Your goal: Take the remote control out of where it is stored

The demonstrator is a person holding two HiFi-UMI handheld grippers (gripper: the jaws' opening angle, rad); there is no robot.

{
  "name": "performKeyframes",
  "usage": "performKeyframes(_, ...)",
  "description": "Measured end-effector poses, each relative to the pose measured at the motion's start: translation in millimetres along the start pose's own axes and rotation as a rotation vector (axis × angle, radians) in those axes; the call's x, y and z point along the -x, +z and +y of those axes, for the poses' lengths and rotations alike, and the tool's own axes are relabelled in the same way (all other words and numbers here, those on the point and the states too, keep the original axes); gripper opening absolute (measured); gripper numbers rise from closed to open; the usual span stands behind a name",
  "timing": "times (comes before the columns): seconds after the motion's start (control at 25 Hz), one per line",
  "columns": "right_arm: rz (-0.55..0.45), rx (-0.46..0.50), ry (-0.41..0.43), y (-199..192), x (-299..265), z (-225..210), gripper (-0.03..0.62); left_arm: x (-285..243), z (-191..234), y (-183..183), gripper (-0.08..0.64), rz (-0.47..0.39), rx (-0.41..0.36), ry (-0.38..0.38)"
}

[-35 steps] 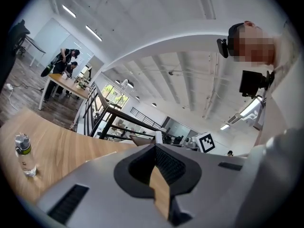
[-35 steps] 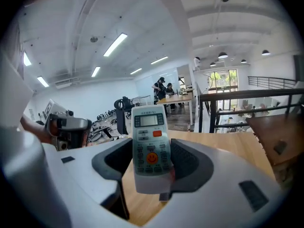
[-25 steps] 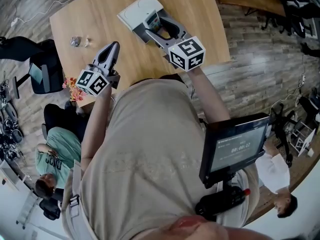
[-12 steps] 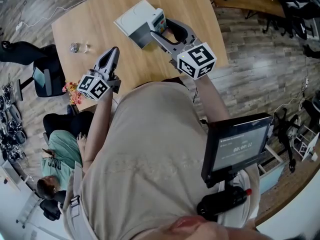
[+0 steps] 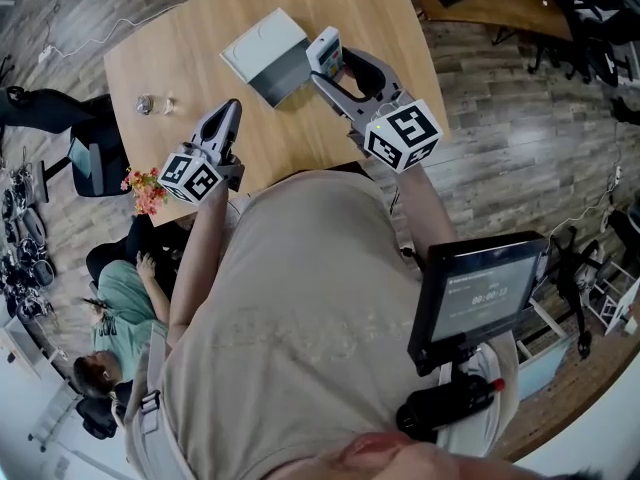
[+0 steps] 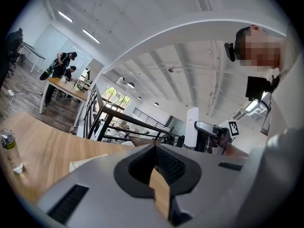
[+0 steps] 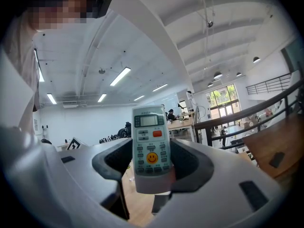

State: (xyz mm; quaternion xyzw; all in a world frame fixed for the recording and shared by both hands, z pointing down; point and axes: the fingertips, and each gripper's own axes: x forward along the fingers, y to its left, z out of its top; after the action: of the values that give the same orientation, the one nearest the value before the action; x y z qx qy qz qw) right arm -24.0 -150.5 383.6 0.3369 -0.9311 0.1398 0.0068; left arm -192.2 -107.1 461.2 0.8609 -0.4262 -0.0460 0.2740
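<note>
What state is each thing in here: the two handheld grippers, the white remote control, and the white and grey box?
White and grey box: flat on the wooden table, untouched.
White remote control: out of the box, held in the air.
Right gripper: shut on the remote control.
Left gripper: shut, empty.

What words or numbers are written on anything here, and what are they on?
No words or numbers read clearly.
Remote control: a smiley face on the yellow button; its button labels are too small.
Tablet screen: timer-like digits, too blurred to read.
Marker cube: black-and-white pattern, no words.
</note>
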Motion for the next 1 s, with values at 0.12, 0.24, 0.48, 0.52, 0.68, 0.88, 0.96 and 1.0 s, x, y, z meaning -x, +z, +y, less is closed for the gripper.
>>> performKeyframes(0.12,-0.007,0.0,0.001,0.8,12.2,-11.5,0.258,-12.9,-8.6,-7.0,0.005,0.007,0.001,0.0)
performKeyframes(0.24,-0.013,0.001,0.005,3.0,22.3,-26.4,0.258,-29.5,-17.0,-9.8,0.005,0.007,-0.001,0.0)
performKeyframes(0.48,0.0,0.029,0.018,4.0,46.3,-56.5,0.258,-63.8,-33.9,-21.8,0.005,-0.015,0.005,0.011)
performKeyframes(0.52,0.004,0.032,0.02,2.7,49.8,-61.2,0.258,-68.4,-37.0,-24.7,0.005,-0.016,0.009,0.014)
performKeyframes(0.68,0.028,0.044,0.026,-5.7,60.7,-79.1,0.258,-81.8,-46.4,-36.0,0.005,-0.019,0.006,0.043)
performKeyframes(0.88,0.065,0.071,0.03,-19.0,69.7,-98.1,0.258,-86.7,-46.1,-45.2,0.005,-0.02,0.001,0.097)
performKeyframes(0.96,0.082,0.083,0.028,-24.9,69.2,-103.7,0.258,-87.0,-42.6,-45.9,0.005,-0.025,0.002,0.115)
performKeyframes(1.0,0.091,0.089,0.026,-27.9,68.0,-105.9,0.258,-87.1,-39.7,-46.9,0.005,-0.025,0.002,0.123)
